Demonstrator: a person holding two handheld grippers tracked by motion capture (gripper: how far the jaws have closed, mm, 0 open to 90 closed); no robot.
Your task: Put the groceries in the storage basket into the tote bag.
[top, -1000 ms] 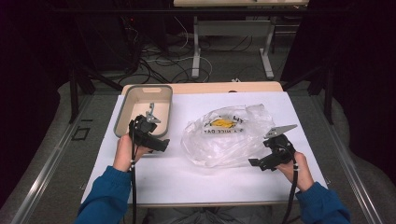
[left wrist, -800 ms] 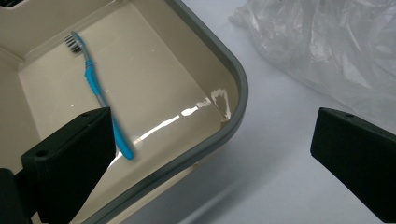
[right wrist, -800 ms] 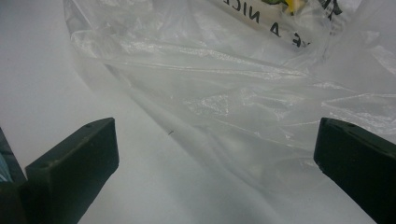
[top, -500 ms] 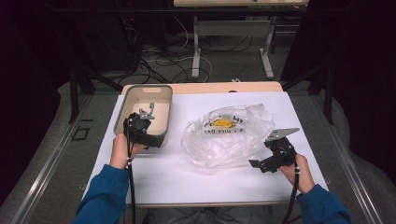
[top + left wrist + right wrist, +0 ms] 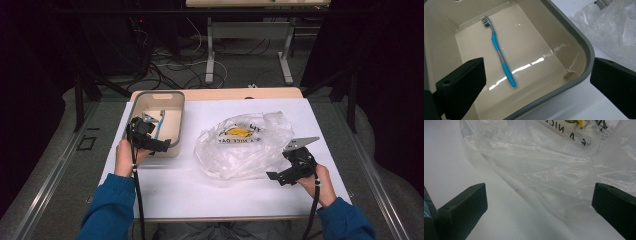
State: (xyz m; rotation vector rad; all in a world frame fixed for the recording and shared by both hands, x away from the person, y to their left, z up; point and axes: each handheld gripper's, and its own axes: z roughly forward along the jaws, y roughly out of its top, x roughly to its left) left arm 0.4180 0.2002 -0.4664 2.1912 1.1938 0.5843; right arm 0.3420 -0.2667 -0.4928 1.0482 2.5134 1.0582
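The left gripper [image 5: 537,82] hung wide open over the bin [image 5: 584,47], the toothbrush [image 5: 499,51] lying flat ahead between its jaws. The right gripper [image 5: 539,205], also open, faced the plastic bag [image 5: 544,165]. Judged risks: jaws sliding off the thin handle, or snagging loose film.

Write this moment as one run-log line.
left tool: open over tray | toothbrush: in tray | right tool: open at plastic bag

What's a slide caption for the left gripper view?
Open left gripper above a beige bin holding a blue toothbrush; plastic bag beside it.
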